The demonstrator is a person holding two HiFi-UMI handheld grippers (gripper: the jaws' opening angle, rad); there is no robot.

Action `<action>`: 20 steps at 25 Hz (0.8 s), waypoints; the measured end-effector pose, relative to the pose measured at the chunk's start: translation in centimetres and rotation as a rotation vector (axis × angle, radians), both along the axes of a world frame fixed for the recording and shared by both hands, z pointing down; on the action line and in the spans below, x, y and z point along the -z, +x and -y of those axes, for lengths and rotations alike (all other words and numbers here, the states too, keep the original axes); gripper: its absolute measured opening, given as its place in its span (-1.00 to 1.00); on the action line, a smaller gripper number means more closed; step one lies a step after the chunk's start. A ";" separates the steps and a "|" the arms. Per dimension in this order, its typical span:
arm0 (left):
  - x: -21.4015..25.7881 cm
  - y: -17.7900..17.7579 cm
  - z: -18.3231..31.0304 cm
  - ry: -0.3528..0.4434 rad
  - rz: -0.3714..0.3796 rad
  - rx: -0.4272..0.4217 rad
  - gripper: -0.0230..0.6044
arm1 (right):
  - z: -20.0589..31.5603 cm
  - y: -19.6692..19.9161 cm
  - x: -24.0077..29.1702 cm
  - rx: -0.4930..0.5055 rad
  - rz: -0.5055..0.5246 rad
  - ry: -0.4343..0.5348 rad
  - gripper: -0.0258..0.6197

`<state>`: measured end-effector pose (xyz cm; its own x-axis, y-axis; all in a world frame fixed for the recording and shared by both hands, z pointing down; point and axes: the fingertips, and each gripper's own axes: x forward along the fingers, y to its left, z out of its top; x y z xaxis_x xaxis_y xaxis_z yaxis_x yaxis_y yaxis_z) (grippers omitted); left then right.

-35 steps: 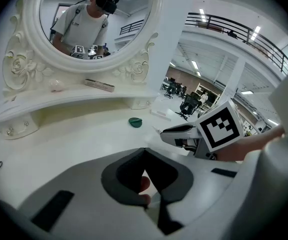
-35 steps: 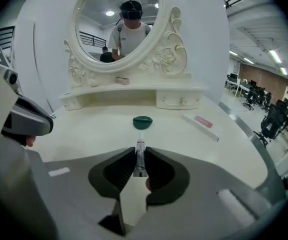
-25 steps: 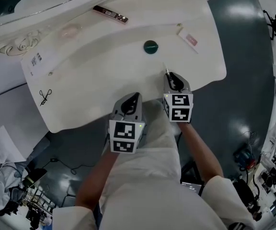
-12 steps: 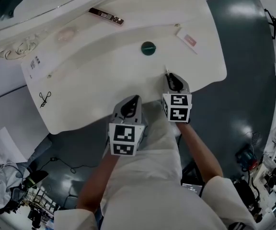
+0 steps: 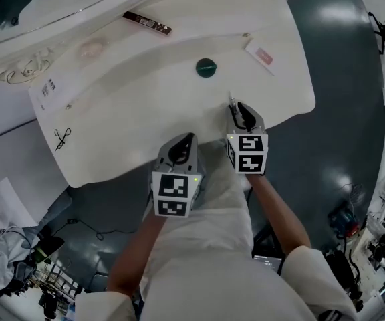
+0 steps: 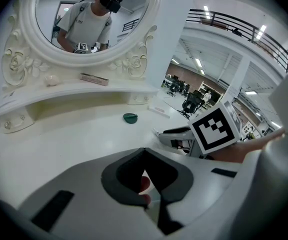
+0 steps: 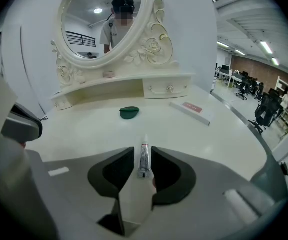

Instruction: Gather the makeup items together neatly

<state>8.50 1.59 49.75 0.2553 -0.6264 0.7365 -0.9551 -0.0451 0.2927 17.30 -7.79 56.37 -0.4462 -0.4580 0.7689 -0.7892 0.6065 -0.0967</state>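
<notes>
A small silver tube (image 7: pixel 143 160) lies on the white dressing table (image 5: pixel 146 112), pointing away from me. My right gripper (image 7: pixel 143 153) straddles it; its jaws have just been opening, and its pads stand slightly off the tube. In the head view the right gripper (image 5: pixel 235 110) sits near the table's front edge. Left of it, my left gripper (image 5: pixel 186 139) hangs over the table's edge with its jaws shut (image 6: pixel 144 151) and nothing in them. Farther back lie a green round compact (image 5: pixel 206 67) and a white box with a pink label (image 5: pixel 260 54).
On the raised shelf under the mirror lie a dark slim box (image 5: pixel 147 23) and a pale pink puff (image 5: pixel 92 47). Small black scissors (image 5: pixel 62 136) lie at the table's left end, near a printed tag (image 5: pixel 49 89). Dark floor lies beyond the table's right edge.
</notes>
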 end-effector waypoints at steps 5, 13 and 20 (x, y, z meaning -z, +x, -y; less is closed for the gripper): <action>0.3 -0.3 0.4 0.007 -0.006 0.001 -0.94 | 0.1 -0.6 1.8 0.028 0.006 0.044 -0.69; 1.3 -0.1 1.3 0.019 -0.021 0.003 -0.94 | 0.3 -2.9 4.8 0.159 0.058 0.085 -0.69; 1.8 -1.1 2.4 0.035 -0.019 0.051 -0.94 | 1.0 -4.6 6.0 0.416 -0.014 0.151 -0.69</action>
